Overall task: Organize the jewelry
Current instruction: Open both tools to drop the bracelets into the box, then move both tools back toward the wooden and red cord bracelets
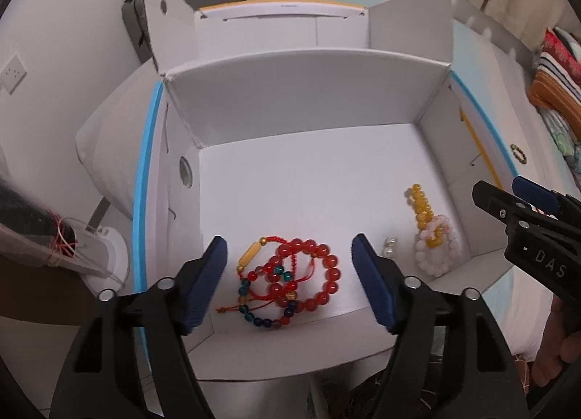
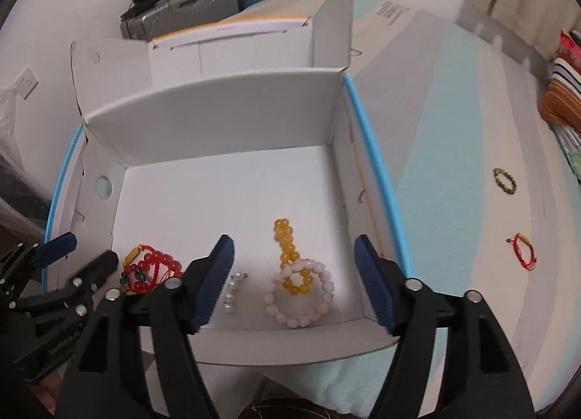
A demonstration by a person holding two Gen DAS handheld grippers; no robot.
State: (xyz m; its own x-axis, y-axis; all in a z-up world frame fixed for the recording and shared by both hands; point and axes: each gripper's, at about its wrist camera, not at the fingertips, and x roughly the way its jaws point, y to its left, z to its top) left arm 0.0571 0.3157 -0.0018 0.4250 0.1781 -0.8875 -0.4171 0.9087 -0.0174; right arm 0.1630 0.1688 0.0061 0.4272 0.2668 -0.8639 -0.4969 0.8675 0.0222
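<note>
An open white cardboard box lies on a bed. Inside it lie a red bead bracelet tangled with a red cord bracelet and a blue bead string, a yellow bead bracelet, a pink bead bracelet and small pearls. My left gripper is open and empty above the red bracelets. My right gripper is open and empty above the pink and yellow bracelets.
On the bedsheet right of the box lie a dark green bead bracelet and a red cord bracelet. Suitcases stand behind the box. Folded clothes lie at the far right.
</note>
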